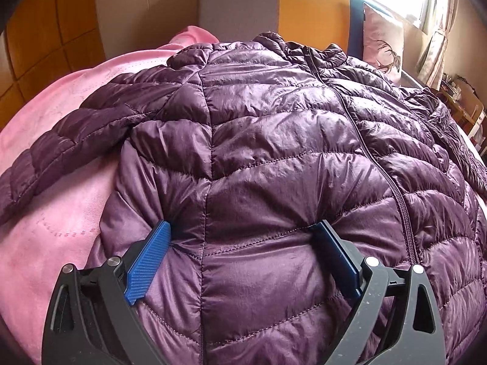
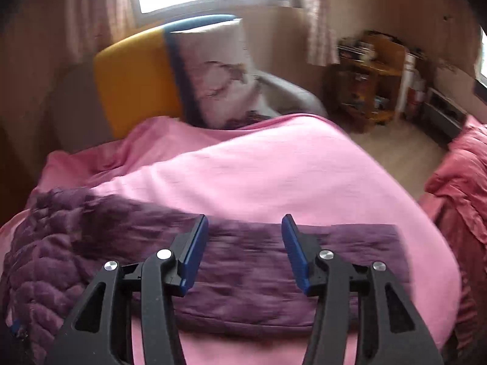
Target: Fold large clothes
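One pink bedspread point(image 1: 61, 200), covering the bed. One purple quilted jacket point(image 1: 274, 140), zipped, lying front-up across the bedspread, one sleeve point(image 1: 70, 140) spread out to the side; the right wrist view, blurred, shows another sleeve point(image 2: 274, 261) lying flat on the pink cloth. One patterned pillow point(image 2: 219, 76) against the headboard. Left gripper point(image 1: 243, 237): jaws spread wide, blue pads pressed down into the jacket's lower front, fabric bulging between them, no pinch. Right gripper point(image 2: 245, 237): jaws partly apart above the sleeve, nothing between them.
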Available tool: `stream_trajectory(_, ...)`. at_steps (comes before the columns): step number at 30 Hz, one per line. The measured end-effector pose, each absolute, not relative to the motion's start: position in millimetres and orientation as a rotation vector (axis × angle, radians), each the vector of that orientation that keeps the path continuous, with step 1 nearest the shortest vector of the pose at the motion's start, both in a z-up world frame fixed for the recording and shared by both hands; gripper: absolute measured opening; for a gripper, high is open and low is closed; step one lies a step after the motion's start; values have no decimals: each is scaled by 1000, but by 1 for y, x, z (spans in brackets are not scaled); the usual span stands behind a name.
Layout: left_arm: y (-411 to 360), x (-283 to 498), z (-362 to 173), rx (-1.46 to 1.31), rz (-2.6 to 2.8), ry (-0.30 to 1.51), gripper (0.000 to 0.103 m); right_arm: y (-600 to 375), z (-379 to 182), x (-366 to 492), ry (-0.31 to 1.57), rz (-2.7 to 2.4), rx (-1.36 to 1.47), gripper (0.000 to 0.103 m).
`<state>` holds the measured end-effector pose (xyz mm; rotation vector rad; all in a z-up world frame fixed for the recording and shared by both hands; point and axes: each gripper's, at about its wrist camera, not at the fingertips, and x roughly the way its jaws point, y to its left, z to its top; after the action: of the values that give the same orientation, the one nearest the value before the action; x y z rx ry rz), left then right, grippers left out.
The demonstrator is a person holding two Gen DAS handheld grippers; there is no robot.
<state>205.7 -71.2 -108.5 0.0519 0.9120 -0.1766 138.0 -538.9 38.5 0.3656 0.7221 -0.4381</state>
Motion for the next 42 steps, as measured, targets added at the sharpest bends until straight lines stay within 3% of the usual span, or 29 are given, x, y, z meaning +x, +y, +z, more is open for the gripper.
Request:
stream_trajectory(5, -71, 205, -108, 46, -175, 907, 94, -423, 18, 235, 760, -159, 335, 53)
stream_trajectory(9, -69, 204, -108, 37, -182, 902, 94, -420, -35, 283, 889, -219, 346, 49)
stream_trajectory(11, -68, 204, -108, 25, -189, 898, 94, -458, -63, 279, 924, -368, 380, 34)
stream_trajectory(12, -67, 204, -109, 18, -194, 896, 94, -483, -72, 265, 890, -392, 457, 5)
stream_trajectory(13, -66, 204, -109, 16, -195, 895, 95, -501, -76, 253, 862, -397, 523, 0)
stream_trajectory(15, -63, 205, -109, 10, -205, 895, 96, -524, -78, 237, 843, -376, 601, 0)
stream_trajectory(19, -59, 208, -110, 4, -219, 898, 96, -537, -61, 209, 861, -480, 483, 0)
stream_trajectory(20, -58, 208, -109, 1, -224, 899, 96, -543, -58, 197, 856, -498, 498, 5)
stream_trajectory(22, -57, 207, -109, 2, -227, 894, 96, -551, -45, 167, 814, -517, 530, 37)
stream_trajectory(24, -57, 206, -108, 2, -231, 889, 96, -559, -30, 122, 745, -551, 573, 48)
stream_trajectory(29, -57, 205, -107, -1, -233, 886, 97, -582, -30, 19, 642, -593, 844, 55)
stream_trajectory(33, -57, 204, -107, -6, -237, 884, 97, -620, -51, -44, 563, -746, 1086, 54)
stream_trajectory(36, -56, 202, -107, -12, -243, 882, 97, -652, -64, -68, 459, -760, 1259, 47)
stream_trajectory(38, -56, 203, -107, -14, -245, 883, 97, -672, -59, -70, 413, -774, 1304, 50)
stream_trajectory(39, -56, 202, -107, -12, -247, 884, 97, -681, -59, -66, 417, -788, 1310, 45)
stream_trajectory(40, -56, 202, -107, -11, -250, 885, 97, -688, -56, -61, 451, -833, 1285, 18)
stream_trajectory(41, -56, 202, -107, -11, -254, 886, 97, -691, -54, -51, 483, -868, 1255, 6)
stream_trajectory(42, -56, 201, -107, -12, -259, 887, 97, -695, -50, -45, 504, -875, 1231, 5)
